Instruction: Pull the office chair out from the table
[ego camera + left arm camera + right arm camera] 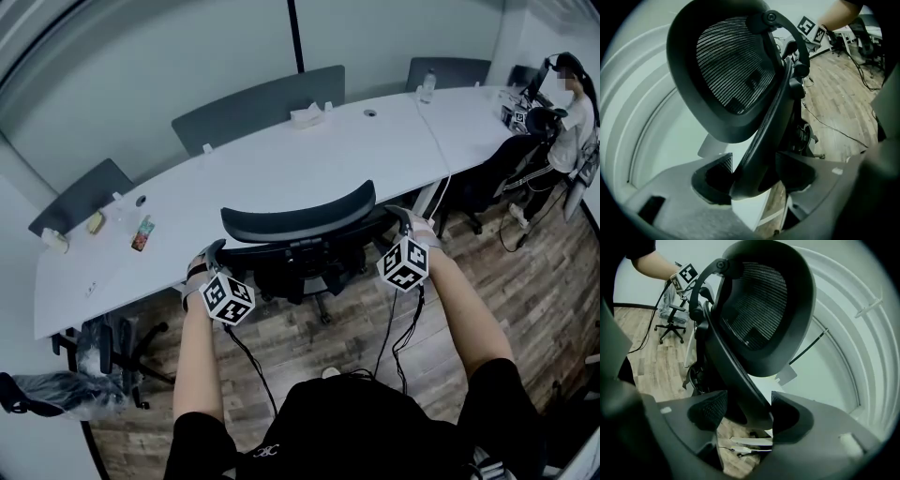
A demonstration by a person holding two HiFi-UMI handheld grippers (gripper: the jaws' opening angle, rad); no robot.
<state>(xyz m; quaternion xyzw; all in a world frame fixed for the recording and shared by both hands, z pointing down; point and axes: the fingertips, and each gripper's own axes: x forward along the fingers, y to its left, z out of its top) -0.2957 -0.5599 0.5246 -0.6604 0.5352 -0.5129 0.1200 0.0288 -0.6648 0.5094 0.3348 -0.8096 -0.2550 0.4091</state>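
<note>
A black mesh-backed office chair (300, 214) stands at the near edge of the long white table (281, 169), its seat tucked toward the table. My left gripper (214, 251) is at the left side of the chair's back and my right gripper (401, 217) at the right side. In the left gripper view the jaws (754, 176) stand wide apart with the black back frame (764, 136) running between them. The right gripper view shows the same: wide jaws (749, 413) around the frame edge (736, 376), with gaps beside it. Neither set of pads visibly presses on the frame.
Grey chairs stand along the table's far side. A tissue box (307, 114) and small items (142, 232) lie on the table. Another black chair (112, 347) stands at left on the wood floor. A person (567, 122) sits at the far right. Cables hang from both grippers.
</note>
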